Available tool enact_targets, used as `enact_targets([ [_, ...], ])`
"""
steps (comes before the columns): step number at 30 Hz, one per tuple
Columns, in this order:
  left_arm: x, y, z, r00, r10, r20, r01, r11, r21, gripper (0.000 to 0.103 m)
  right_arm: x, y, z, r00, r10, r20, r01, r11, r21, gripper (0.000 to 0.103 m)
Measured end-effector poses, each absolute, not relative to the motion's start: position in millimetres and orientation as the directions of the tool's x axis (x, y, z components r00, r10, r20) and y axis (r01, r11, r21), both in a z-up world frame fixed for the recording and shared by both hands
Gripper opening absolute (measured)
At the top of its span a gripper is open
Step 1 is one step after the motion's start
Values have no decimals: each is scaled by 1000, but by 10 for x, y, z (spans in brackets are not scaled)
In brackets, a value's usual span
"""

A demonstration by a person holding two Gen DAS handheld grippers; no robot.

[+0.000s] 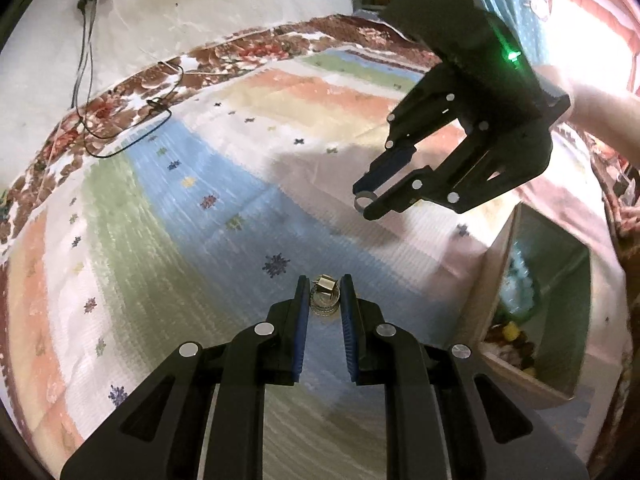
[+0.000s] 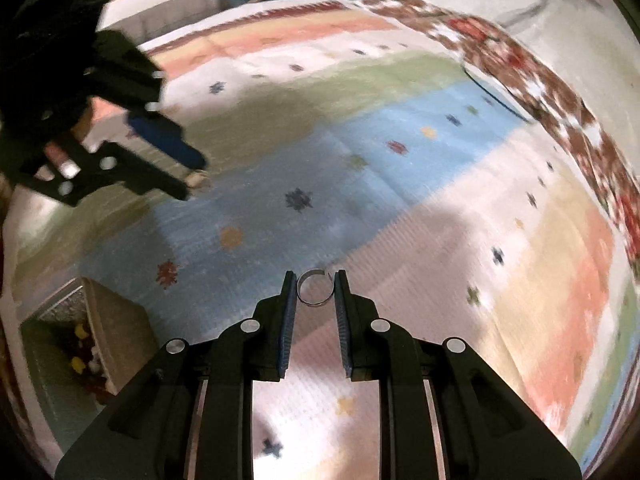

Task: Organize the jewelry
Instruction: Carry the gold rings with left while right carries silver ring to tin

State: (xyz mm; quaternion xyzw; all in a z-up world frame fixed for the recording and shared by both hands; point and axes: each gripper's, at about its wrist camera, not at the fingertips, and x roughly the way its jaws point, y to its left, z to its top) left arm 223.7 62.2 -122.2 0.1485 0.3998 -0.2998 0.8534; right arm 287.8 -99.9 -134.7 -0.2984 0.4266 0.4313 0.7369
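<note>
My left gripper (image 1: 325, 294) is shut on a chunky silver ring with a square top (image 1: 325, 298), held above the striped bedspread (image 1: 160, 240). In the right wrist view the same gripper (image 2: 192, 178) hangs at the left with a small pale piece at its tips. My right gripper (image 2: 315, 290) is shut on a plain open silver band ring (image 2: 315, 291), its gap at the upper right. From the left wrist view the right gripper (image 1: 366, 200) floats at the upper right with the band ring (image 1: 363, 201) at its tips. A cardboard box (image 1: 532, 312) with jewelry inside lies at the right.
The box (image 2: 68, 344) shows at the lower left of the right wrist view, with yellow and white pieces inside. A black cable (image 1: 120, 128) loops over the bed's floral border (image 1: 100, 108). A person's forearm (image 1: 600, 116) holds the right gripper.
</note>
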Motion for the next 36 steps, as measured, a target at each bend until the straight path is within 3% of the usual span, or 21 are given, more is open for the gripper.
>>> enact_targets([
  [22,1655,531,-564,632,-339,-697,483,876,12,15,2483,-1643,-737,455,243,-857,-611,785,-101,20],
  [36,1340,290,-273,667,-333,-666,462,887,20,15,2016,-1889,-515,476,308,-824,-533,846,9,20],
])
